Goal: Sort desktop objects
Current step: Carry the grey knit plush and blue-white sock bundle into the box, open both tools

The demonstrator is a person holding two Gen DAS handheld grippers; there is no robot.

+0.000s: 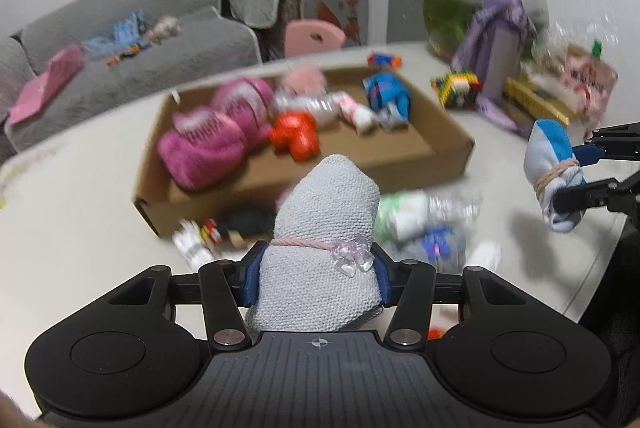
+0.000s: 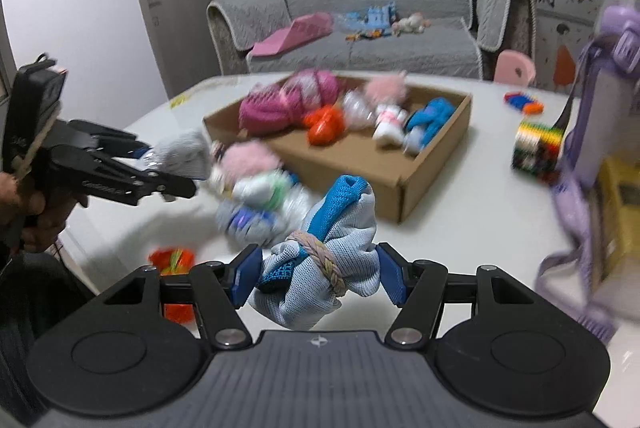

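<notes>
My left gripper (image 1: 316,274) is shut on a pale grey knitted bundle (image 1: 326,228) tied with a pink cord, held above the white table. It also shows in the right wrist view (image 2: 160,164). My right gripper (image 2: 318,274) is shut on a blue and pale grey sock bundle (image 2: 332,256) tied with a braided band; it shows in the left wrist view (image 1: 576,172) at the right. A cardboard box (image 1: 440,132) ahead holds pink knitwear (image 1: 212,136), a red item (image 1: 296,134) and blue socks (image 1: 386,96).
Several loose sock bundles (image 2: 260,196) lie on the table in front of the box. A red-orange item (image 2: 172,260) lies near the table edge. A coloured brick block (image 2: 536,148), a purple bag (image 2: 600,108) and a yellow box (image 2: 620,208) stand at the right. A grey sofa (image 2: 380,28) is behind.
</notes>
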